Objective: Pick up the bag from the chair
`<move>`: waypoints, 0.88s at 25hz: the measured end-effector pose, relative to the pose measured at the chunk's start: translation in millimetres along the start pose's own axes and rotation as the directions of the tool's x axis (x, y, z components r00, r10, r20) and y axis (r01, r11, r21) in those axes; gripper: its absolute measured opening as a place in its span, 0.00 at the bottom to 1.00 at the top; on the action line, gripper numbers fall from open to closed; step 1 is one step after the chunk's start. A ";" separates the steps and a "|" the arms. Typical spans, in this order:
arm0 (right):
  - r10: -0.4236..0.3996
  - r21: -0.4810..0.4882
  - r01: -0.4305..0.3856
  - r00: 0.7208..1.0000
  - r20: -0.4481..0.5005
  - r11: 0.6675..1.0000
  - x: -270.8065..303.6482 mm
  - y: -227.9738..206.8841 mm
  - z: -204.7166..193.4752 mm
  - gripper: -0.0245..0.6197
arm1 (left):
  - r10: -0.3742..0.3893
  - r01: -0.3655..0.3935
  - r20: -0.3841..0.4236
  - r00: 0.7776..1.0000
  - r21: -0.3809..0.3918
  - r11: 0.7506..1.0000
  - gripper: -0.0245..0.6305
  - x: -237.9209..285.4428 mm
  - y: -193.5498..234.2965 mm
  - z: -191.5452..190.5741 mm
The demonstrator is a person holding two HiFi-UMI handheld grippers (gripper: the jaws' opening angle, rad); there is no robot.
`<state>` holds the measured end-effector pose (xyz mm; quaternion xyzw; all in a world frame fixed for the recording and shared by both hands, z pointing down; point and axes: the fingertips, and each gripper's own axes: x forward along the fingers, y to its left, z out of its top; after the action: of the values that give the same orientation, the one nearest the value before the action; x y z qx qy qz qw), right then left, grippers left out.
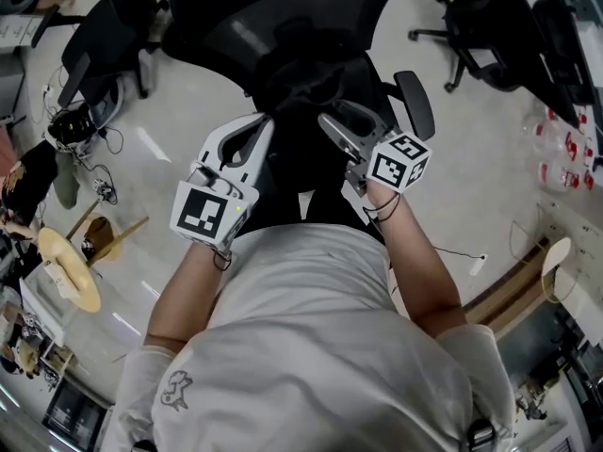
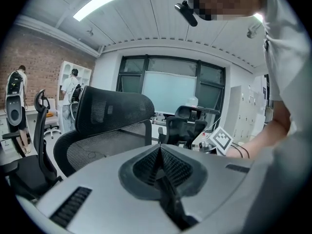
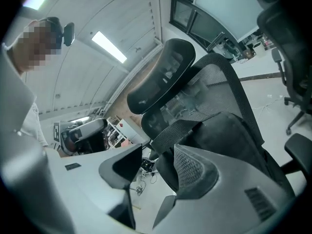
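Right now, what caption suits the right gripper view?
Open right claw faces the black bag on the mesh chair.

Chair back [image 3: 219, 77]: black mesh, matt. Bag [image 3: 234, 130]: dark cloth, woven strap [image 3: 180, 126] noted. Right gripper [image 3: 158, 152]: smooth matt grey plastic; pads [image 3: 195, 172] ribbed, black. Floor [image 1: 471, 177]: pale, glossy.

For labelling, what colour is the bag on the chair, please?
The bag is black; see the right gripper view.
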<state>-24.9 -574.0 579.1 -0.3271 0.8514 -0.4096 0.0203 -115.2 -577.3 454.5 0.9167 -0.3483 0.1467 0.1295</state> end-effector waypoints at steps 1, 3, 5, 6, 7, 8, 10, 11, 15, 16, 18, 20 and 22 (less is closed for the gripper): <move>0.007 0.011 -0.007 1.000 0.006 1.000 3.9 -2.0 -0.1 0.33 | -0.004 0.004 -0.008 1.000 -0.002 1.000 0.06 0.8 0.6 -2.9; 0.026 0.037 -0.027 0.999 0.028 0.999 9.7 -4.0 1.3 0.34 | -0.011 0.011 -0.015 1.000 -0.006 1.000 0.06 1.3 1.3 -7.5; 0.043 0.053 -0.047 0.997 0.058 0.997 14.3 -5.0 6.2 0.34 | -0.013 0.013 -0.019 1.000 -0.006 1.000 0.06 1.9 3.1 -10.3; 0.050 0.057 -0.054 0.996 0.072 0.997 17.1 -5.6 10.1 0.34 | -0.015 0.015 -0.022 1.000 -0.006 1.000 0.06 2.3 4.3 -11.5; 0.057 0.063 -0.062 0.994 0.088 0.996 20.5 -5.8 14.7 0.34 | -0.016 0.016 -0.025 1.000 -0.008 1.000 0.06 2.8 5.5 -12.7; 0.067 0.070 -0.075 0.992 0.105 0.995 24.4 -5.1 19.6 0.34 | -0.017 0.017 -0.027 0.999 -0.010 1.000 0.06 3.1 6.7 -13.7; 0.098 0.076 -0.108 0.987 0.129 0.991 32.7 -1.7 27.7 0.34 | -0.015 0.015 -0.027 1.000 -0.013 1.000 0.06 3.0 8.8 -14.2; 0.114 0.078 -0.126 0.984 0.137 0.989 36.7 0.0 30.7 0.34 | -0.012 0.012 -0.026 1.000 -0.012 1.000 0.06 2.7 9.9 -13.9; 0.172 0.100 -0.191 0.969 0.175 0.976 51.7 3.1 44.0 0.34 | 0.002 -0.002 -0.029 1.000 -0.014 1.000 0.06 0.3 17.6 -14.0; 0.187 0.103 -0.209 0.963 0.192 0.972 55.0 3.8 48.6 0.34 | 0.007 -0.007 -0.027 1.000 -0.017 1.000 0.06 -0.9 20.4 -13.8; 0.207 0.099 -0.233 0.954 0.218 0.968 59.1 4.6 56.3 0.34 | 0.017 -0.018 -0.023 1.000 -0.018 1.000 0.06 -4.1 24.9 -13.7; 0.206 0.081 -0.229 0.952 0.228 0.970 58.6 4.5 60.8 0.22 | 0.025 -0.026 -0.022 0.999 -0.020 0.999 0.06 -7.3 27.1 -15.1; 0.197 0.078 -0.220 0.952 0.233 0.972 57.5 4.5 62.9 0.12 | 0.032 -0.032 -0.020 0.999 -0.025 0.999 0.06 -10.9 29.6 -16.7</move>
<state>-53.5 -648.0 547.6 -0.2778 0.8511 -0.4092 0.1761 -146.0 -586.5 470.0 0.9078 -0.3635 0.1536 0.1421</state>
